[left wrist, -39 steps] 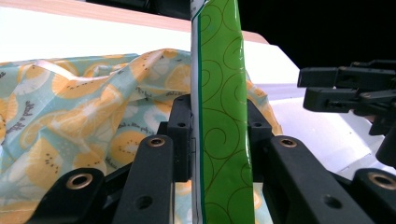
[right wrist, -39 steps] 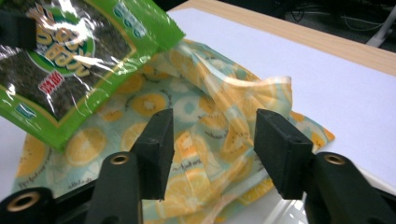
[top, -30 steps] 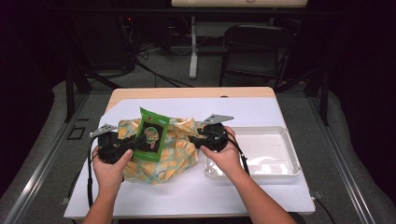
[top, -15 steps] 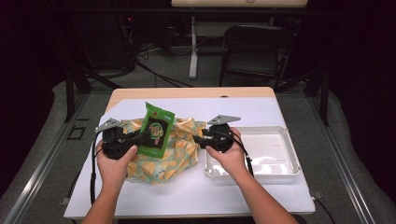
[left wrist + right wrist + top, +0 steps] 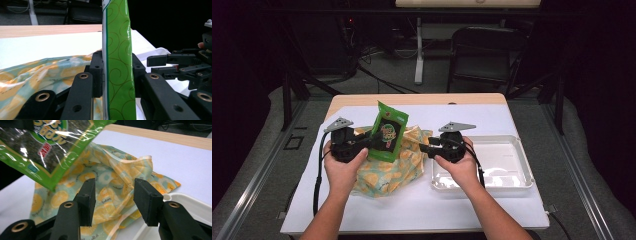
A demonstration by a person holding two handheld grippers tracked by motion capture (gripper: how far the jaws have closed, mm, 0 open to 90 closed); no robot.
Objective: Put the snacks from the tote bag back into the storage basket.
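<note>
Dark room; green packet [image 5: 119,75] hides left tongs' [image 5: 117,75] pads.

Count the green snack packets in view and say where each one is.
1: the green foil snack packet stands upright, clamped in the left gripper above the lemon-print cloth bag. More could be hidden inside that bag.
</note>
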